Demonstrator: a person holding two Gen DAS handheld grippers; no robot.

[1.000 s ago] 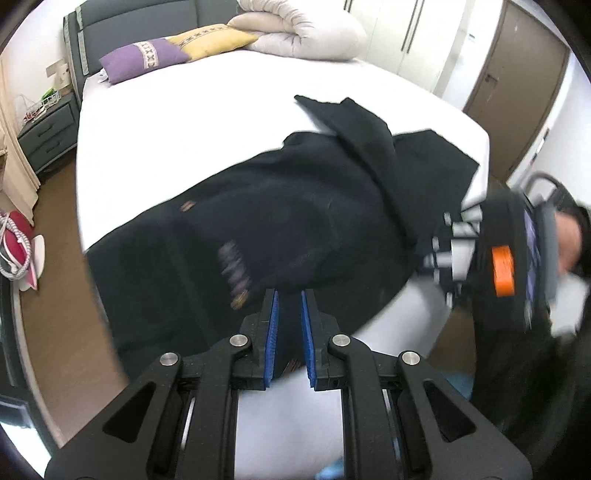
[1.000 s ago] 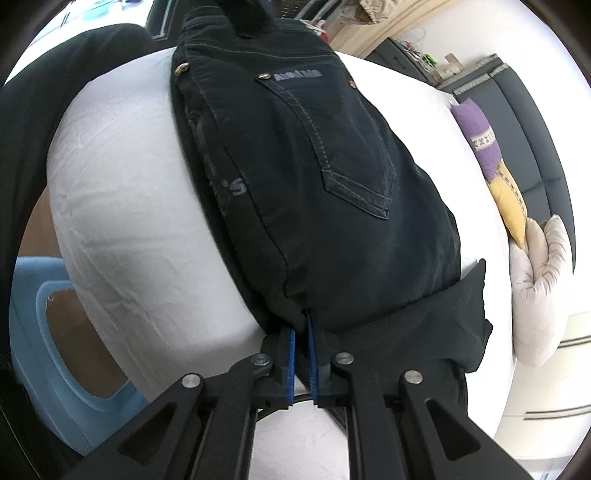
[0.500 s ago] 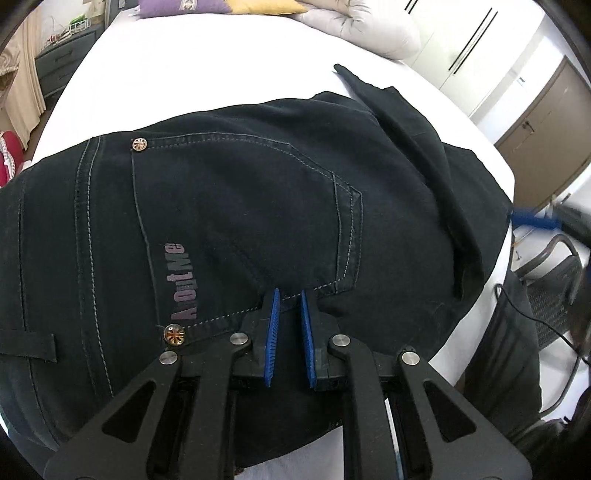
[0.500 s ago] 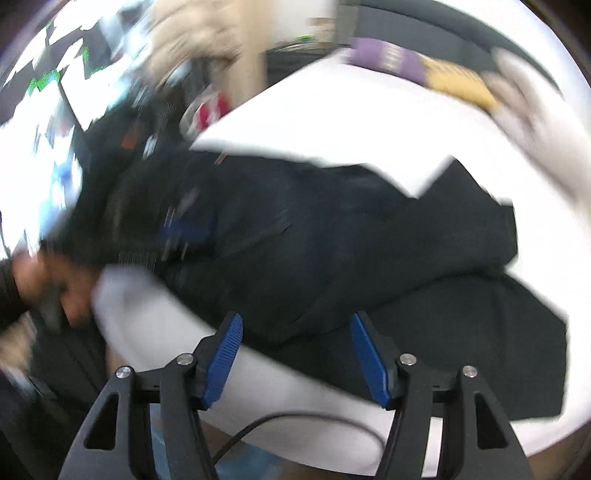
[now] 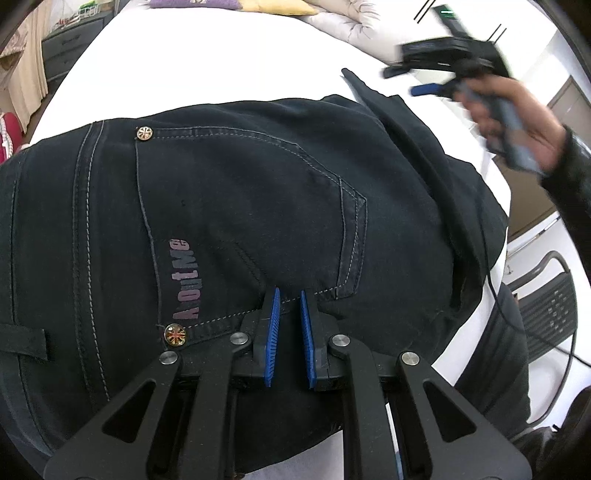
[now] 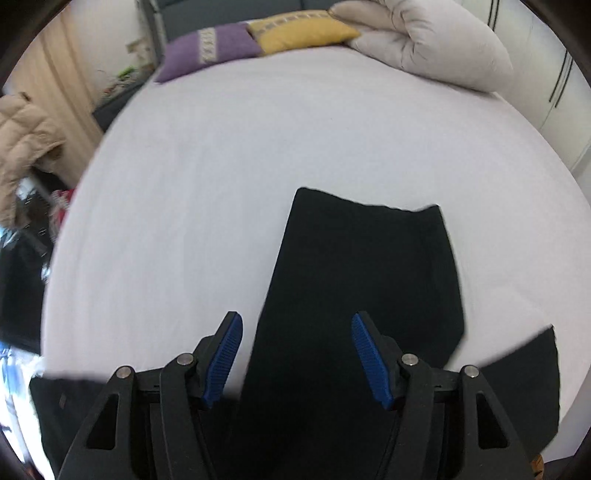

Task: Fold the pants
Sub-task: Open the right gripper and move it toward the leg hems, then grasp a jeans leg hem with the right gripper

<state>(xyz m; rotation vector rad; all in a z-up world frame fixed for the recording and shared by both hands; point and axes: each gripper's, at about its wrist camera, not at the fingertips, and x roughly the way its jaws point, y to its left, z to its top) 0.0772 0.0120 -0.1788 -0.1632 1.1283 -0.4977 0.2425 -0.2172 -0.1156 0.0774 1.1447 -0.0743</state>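
Observation:
Black jeans (image 5: 240, 206) lie on the white bed (image 5: 207, 62), seat side up, with a back pocket and an "AboutMe" print showing. My left gripper (image 5: 288, 295) is nearly shut, its blue pads a narrow gap apart, low over the pocket's lower edge; I cannot tell whether it pinches cloth. My right gripper (image 6: 295, 321) is open and empty, held above a black pant leg (image 6: 362, 280) that runs away across the bed. It also shows in the left wrist view (image 5: 454, 66), raised in the person's hand at the upper right.
Purple (image 6: 210, 48) and yellow (image 6: 303, 31) pillows and a folded white duvet (image 6: 424, 44) lie at the head of the bed. A chair (image 5: 546, 306) stands beside the bed's right edge. A beige jacket (image 6: 26, 140) hangs at the left.
My right gripper let go of the jeans, opened, lifted and swung to face the pant leg. My left gripper came down close over the back pocket.

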